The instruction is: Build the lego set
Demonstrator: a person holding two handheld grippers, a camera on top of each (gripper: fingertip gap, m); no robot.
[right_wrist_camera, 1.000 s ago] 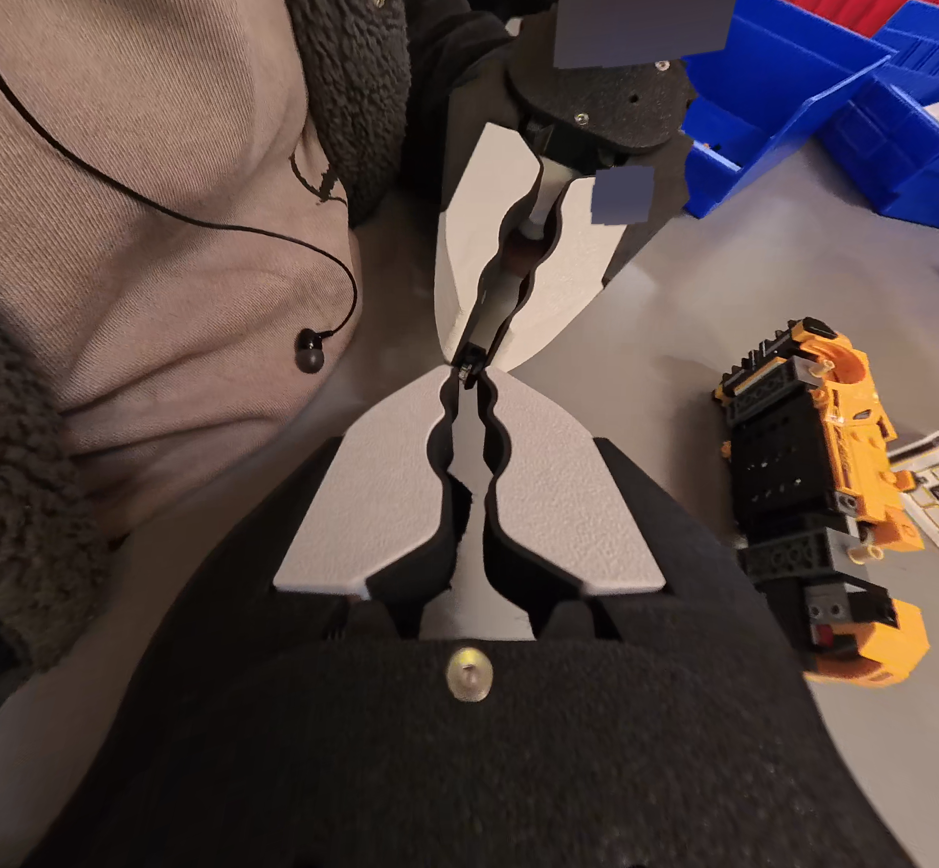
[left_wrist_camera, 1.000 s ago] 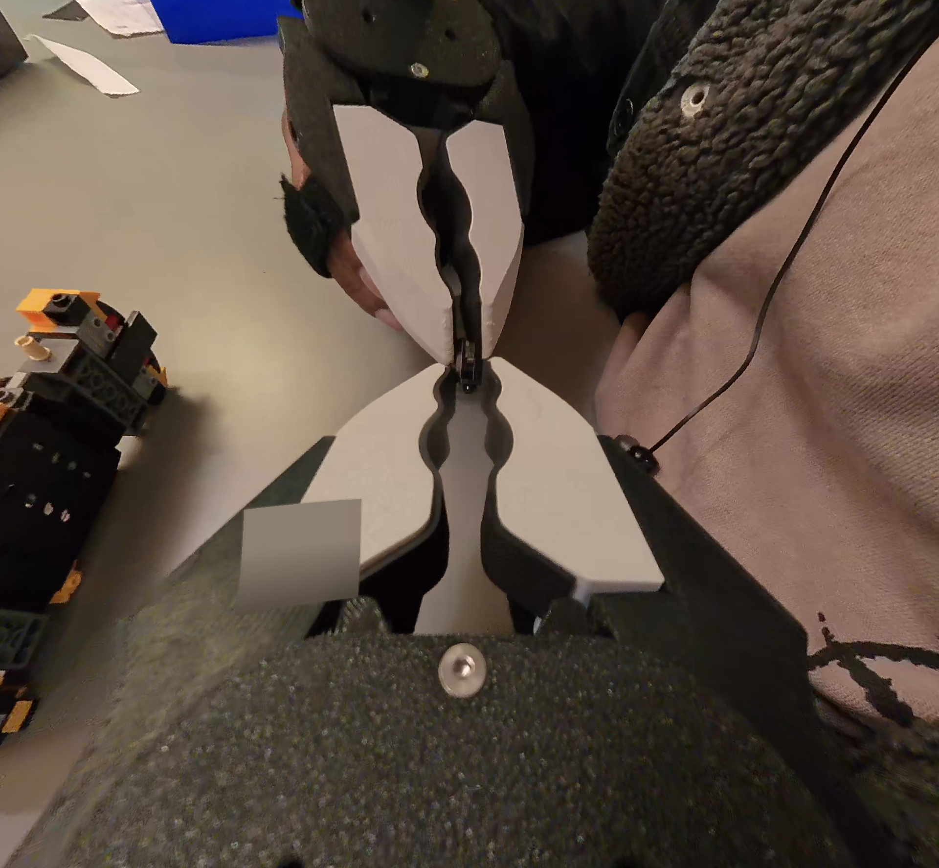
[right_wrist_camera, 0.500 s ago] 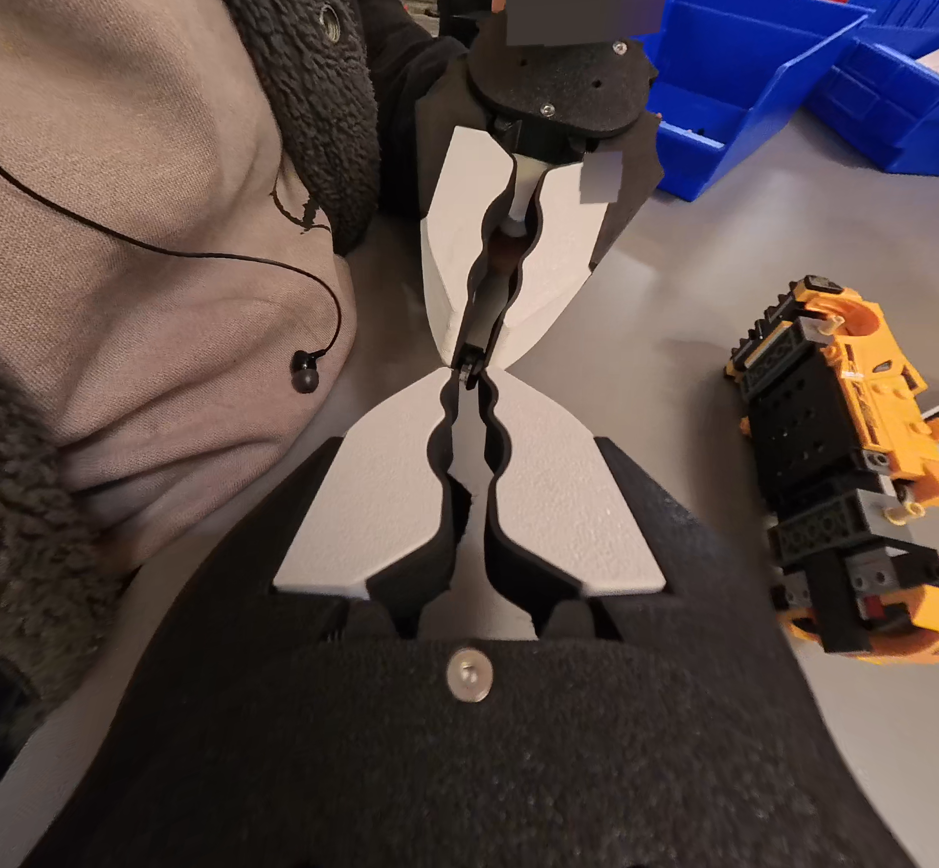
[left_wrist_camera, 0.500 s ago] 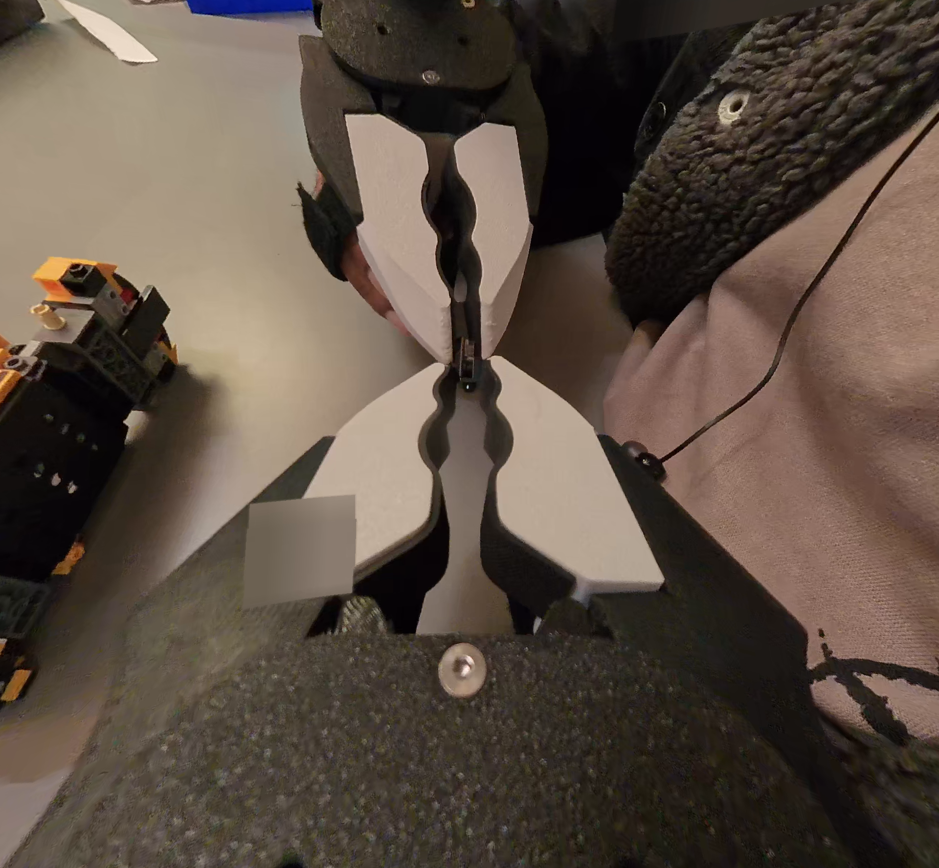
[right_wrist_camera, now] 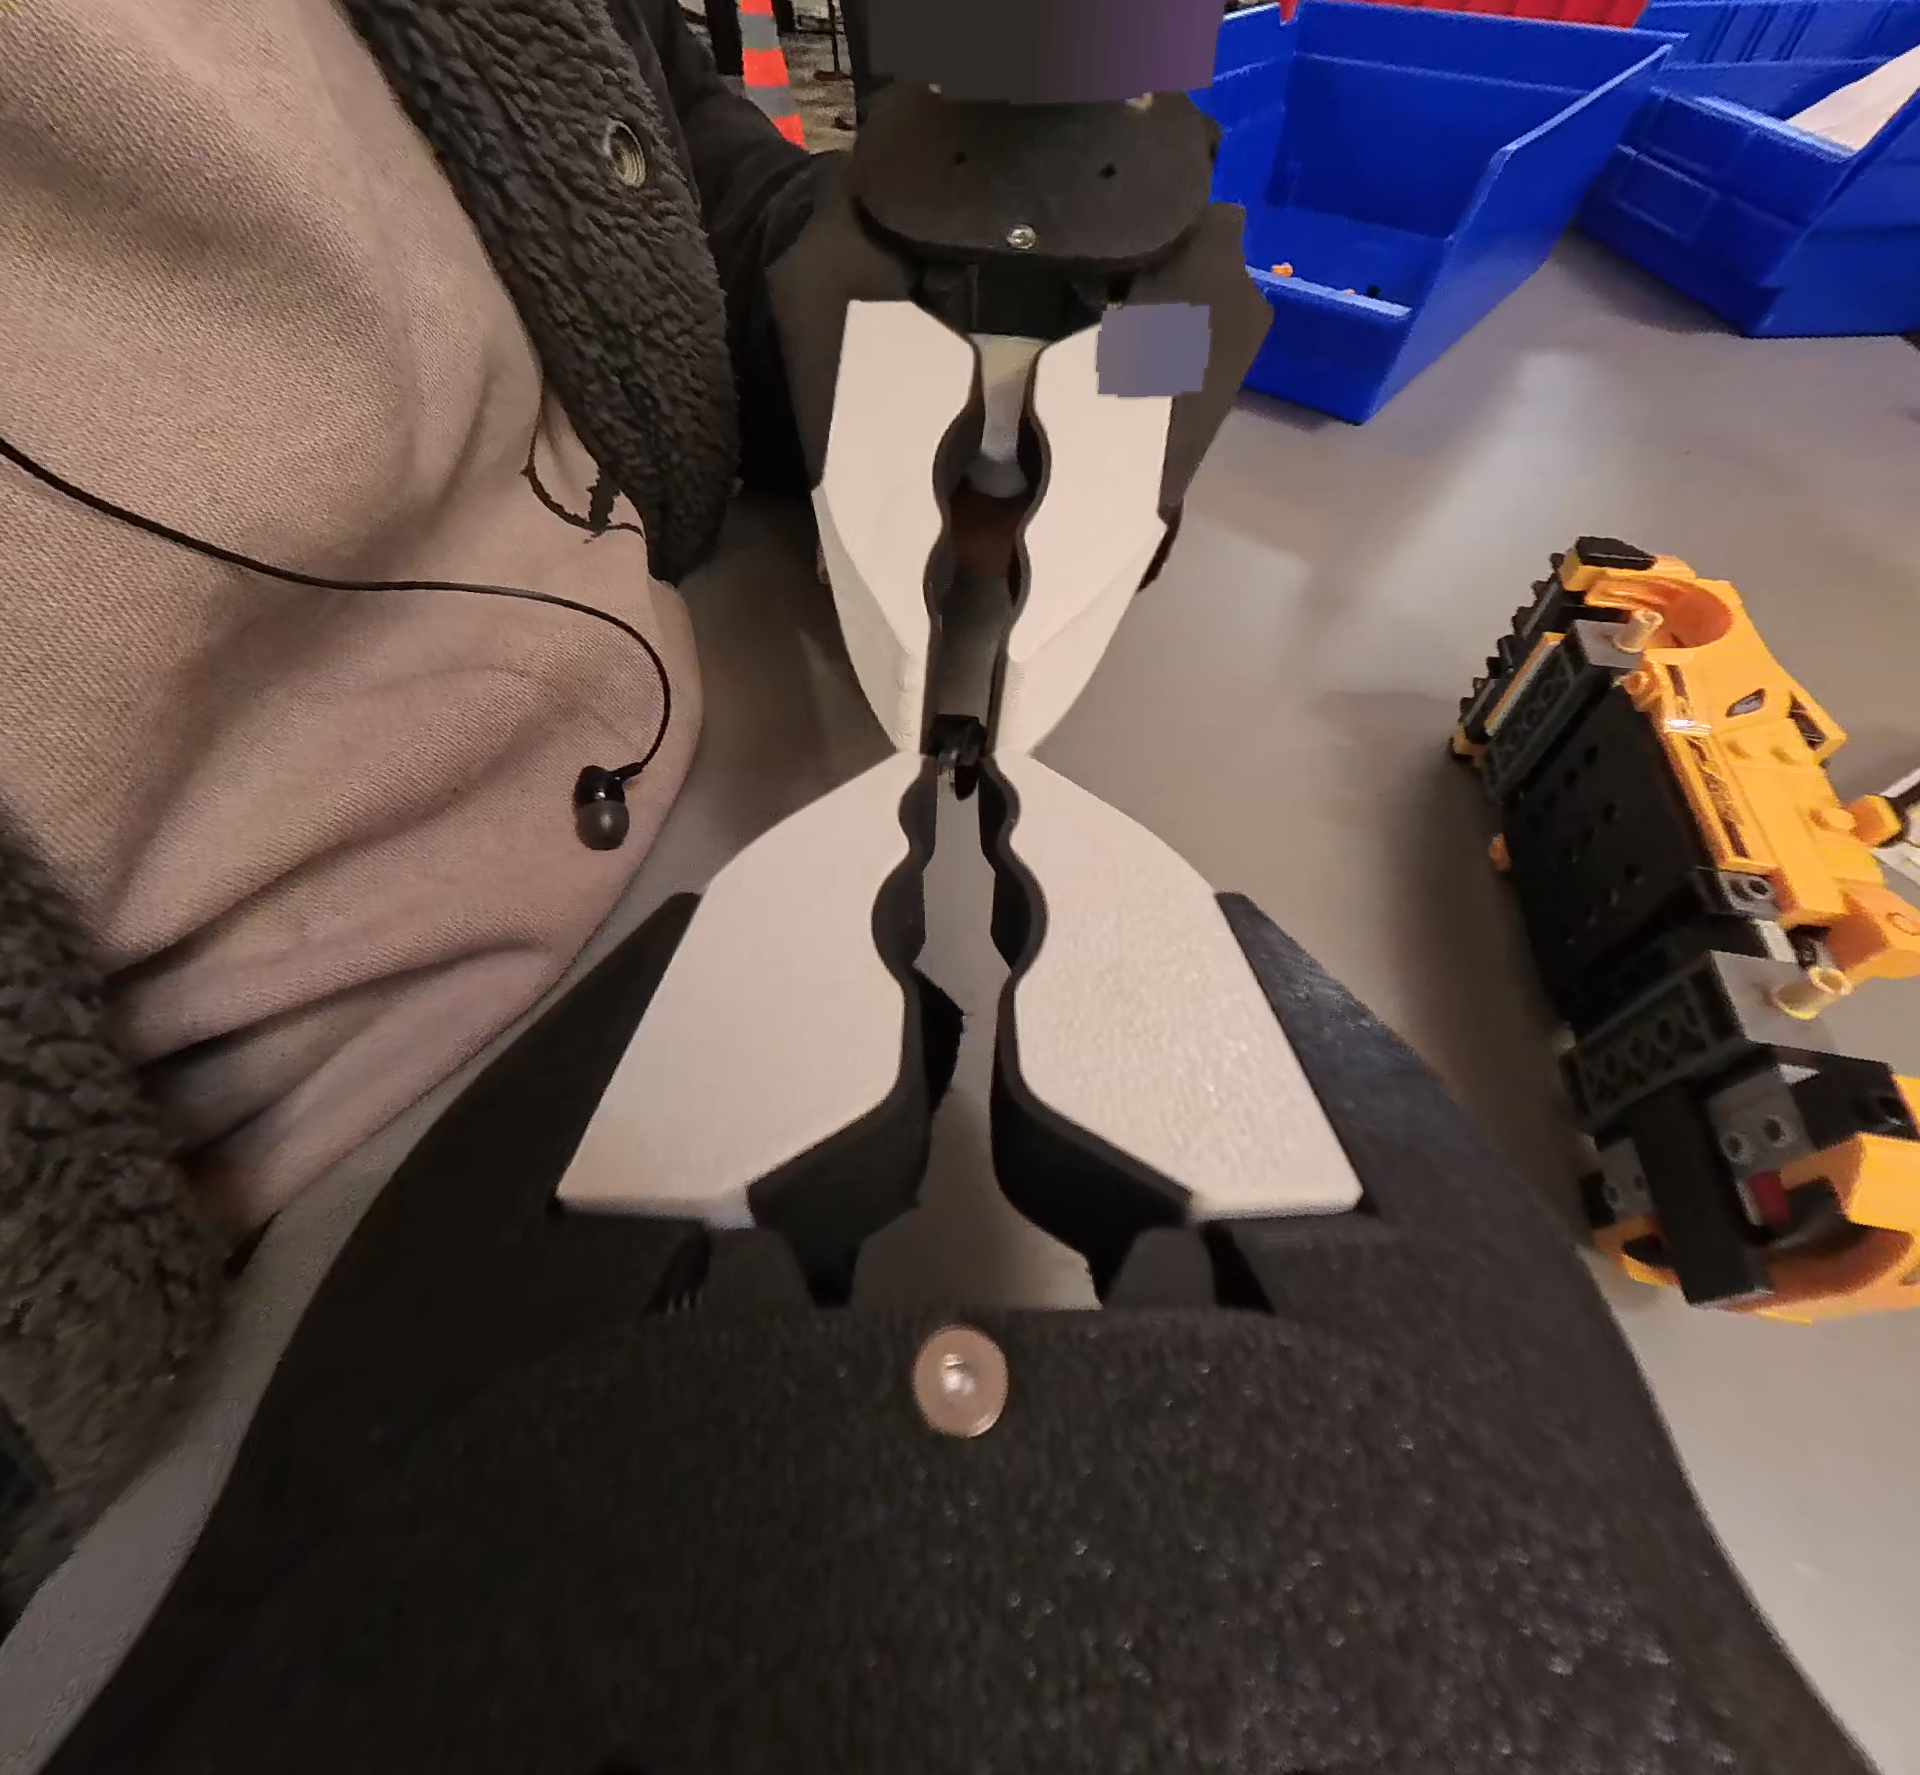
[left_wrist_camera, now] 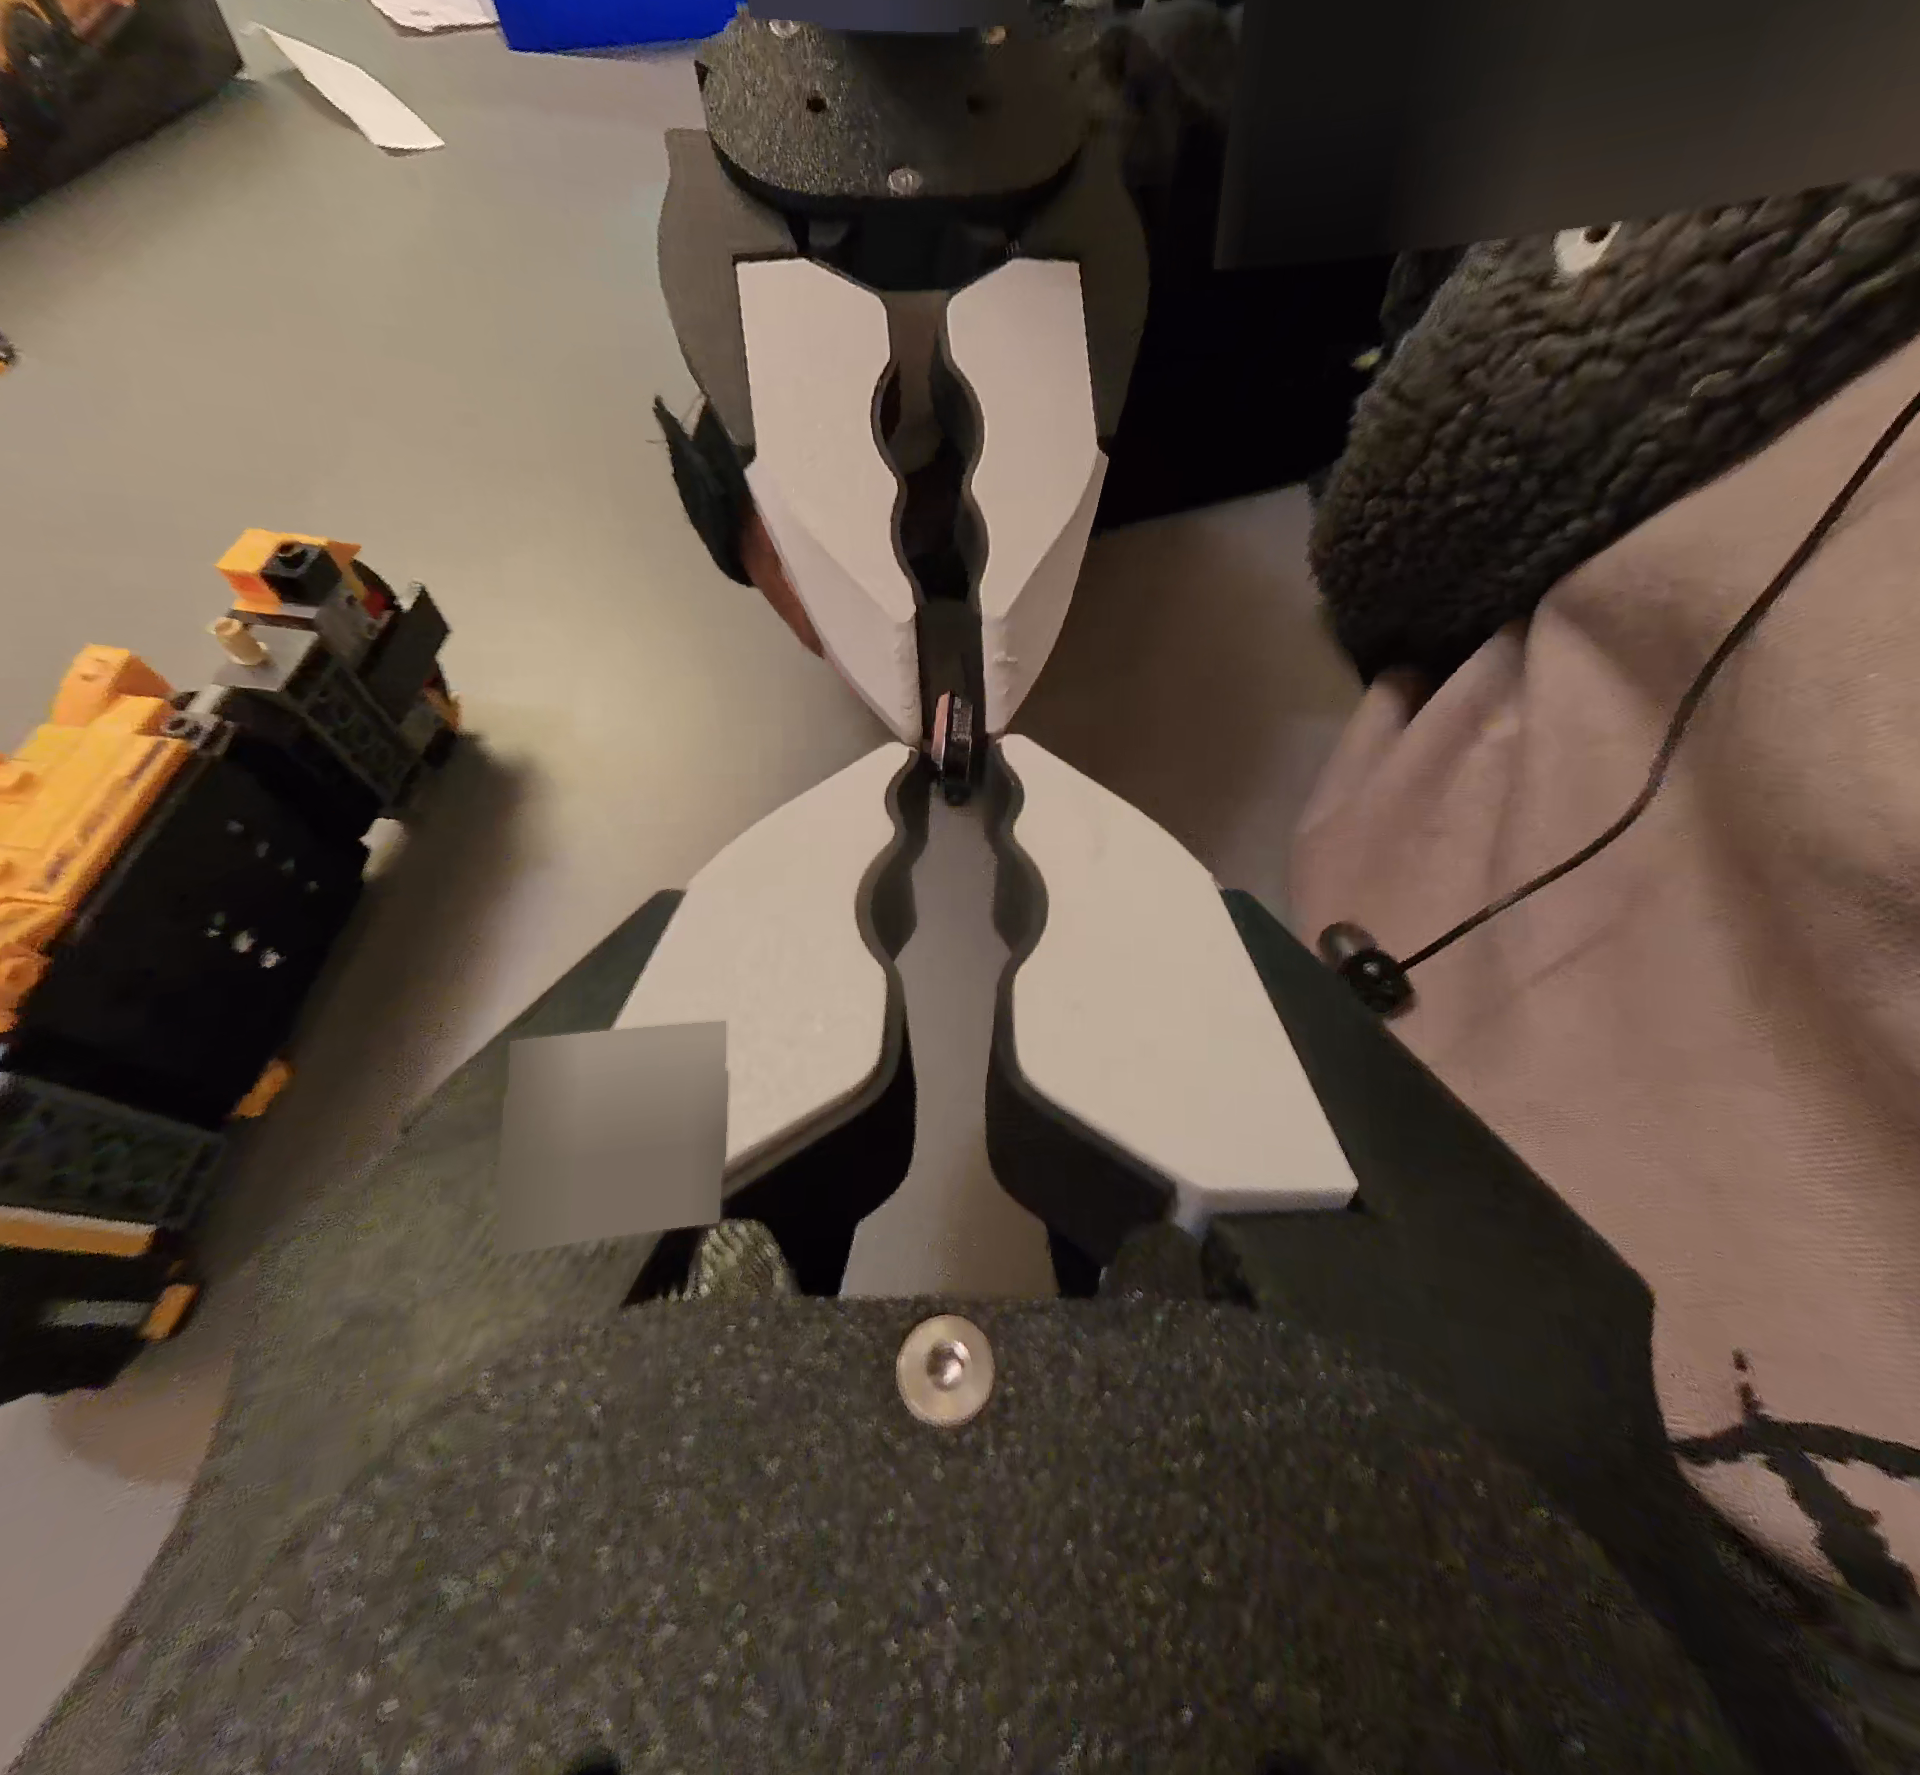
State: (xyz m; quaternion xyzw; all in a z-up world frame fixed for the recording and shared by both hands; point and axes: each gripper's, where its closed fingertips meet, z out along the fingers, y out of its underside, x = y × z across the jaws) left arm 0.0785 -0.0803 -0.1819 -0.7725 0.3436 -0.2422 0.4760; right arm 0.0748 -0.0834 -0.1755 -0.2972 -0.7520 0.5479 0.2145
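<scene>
Two grippers meet tip to tip above the grey counter. The left gripper and the right gripper are each pinched closed on one small black lego piece, held between the facing tips. One orange-and-black lego model lies on the counter, well apart from the grippers. Two blue bins stand behind it, and two paper scraps lie farther off.

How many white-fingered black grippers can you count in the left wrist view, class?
2. The white-fingered left gripper fills the foreground; the white-fingered right gripper faces it from the picture's top. Their tips meet on a small black lego piece. None looks hidden.
</scene>
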